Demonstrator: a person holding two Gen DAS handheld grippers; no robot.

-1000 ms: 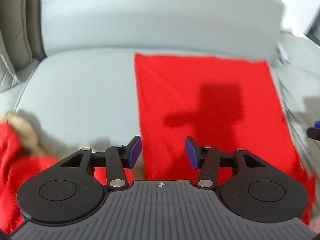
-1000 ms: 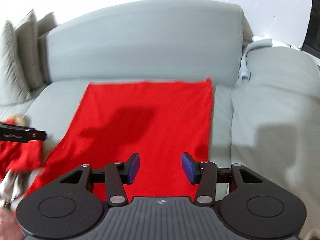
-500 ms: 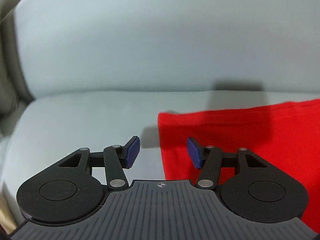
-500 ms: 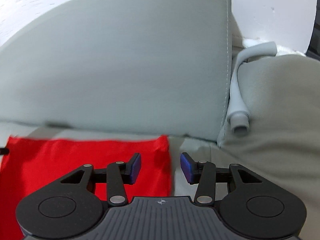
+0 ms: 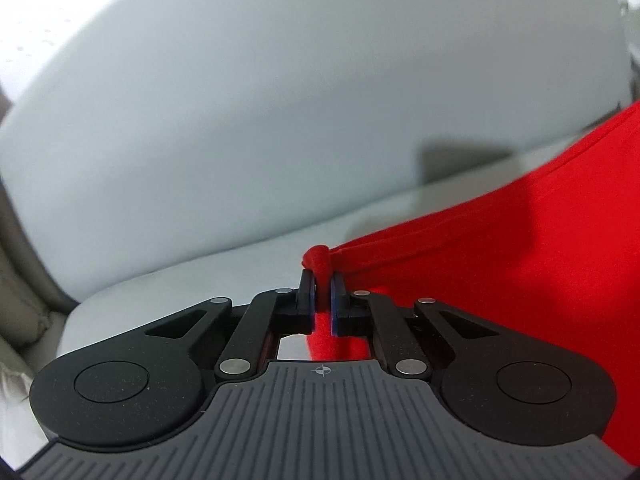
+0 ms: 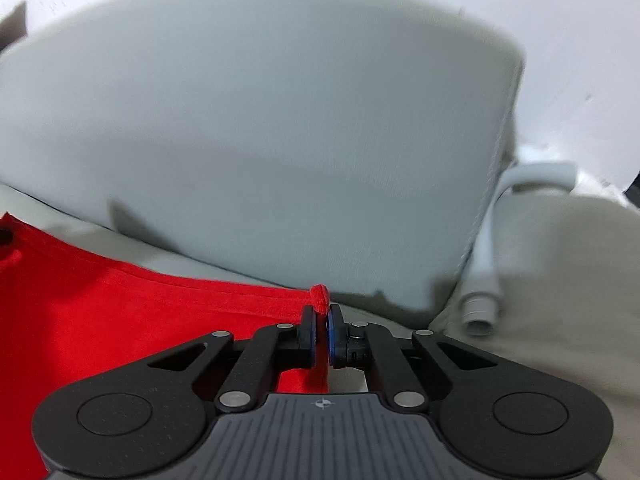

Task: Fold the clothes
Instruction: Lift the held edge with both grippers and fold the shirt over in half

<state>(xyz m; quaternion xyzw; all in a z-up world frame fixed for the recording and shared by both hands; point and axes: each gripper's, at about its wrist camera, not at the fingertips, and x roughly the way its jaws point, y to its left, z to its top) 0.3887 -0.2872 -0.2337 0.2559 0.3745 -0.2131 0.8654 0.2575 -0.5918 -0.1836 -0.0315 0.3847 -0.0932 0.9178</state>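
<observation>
From my left wrist camera, the left gripper [image 5: 321, 280] has just closed and pinches a bunched corner of the red garment [image 5: 520, 272], which spreads rightward over the grey sofa seat [image 5: 200, 288]. From my right wrist camera, the right gripper [image 6: 321, 314] has likewise closed on the garment's other far corner, beside a grey hose [image 6: 482, 280].

Both the left gripper [image 5: 321, 280] and the right gripper [image 6: 321, 316] look alike: matte black linkage arms with round silver rivets, two raised black discs at the near corners, a grey ribbed housing bearing a small crosshair mark, and blue-faced pads [image 6: 330, 330] on black fingers.
</observation>
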